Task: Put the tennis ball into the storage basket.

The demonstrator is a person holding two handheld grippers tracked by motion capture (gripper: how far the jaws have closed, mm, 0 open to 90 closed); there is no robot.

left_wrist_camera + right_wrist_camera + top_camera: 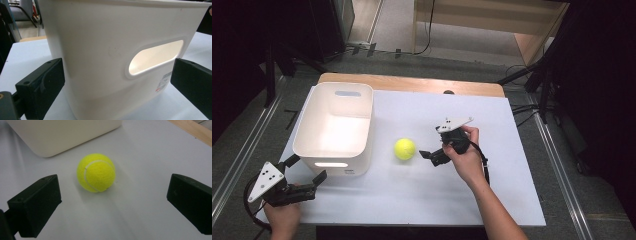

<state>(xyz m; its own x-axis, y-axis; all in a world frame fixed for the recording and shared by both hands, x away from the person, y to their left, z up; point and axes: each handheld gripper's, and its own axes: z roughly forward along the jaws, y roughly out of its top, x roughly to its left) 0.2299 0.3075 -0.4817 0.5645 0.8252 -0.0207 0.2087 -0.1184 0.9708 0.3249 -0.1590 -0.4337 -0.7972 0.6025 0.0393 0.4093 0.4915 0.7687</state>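
Note:
A yellow tennis ball (404, 148) (96, 173) lies on the white table sheet (427, 195), just right of a white plastic bin (334, 127) with a handle slot. My right gripper (432, 143) (112, 202) is open, a short way right of the ball and pointing at it, its jaws standing wide apart and touching nothing. My left gripper (307, 169) (117, 82) is open at the bin's near left corner. Its jaws straddle the bin's near wall (112, 50) without touching it. The bin's inside looks empty from above.
The bin's corner (57, 135) stands just beyond the ball. A wooden table edge (412, 84) runs along the far side. Dark stands and cables (537, 90) sit on the floor to the right, and rails (242, 150) to the left.

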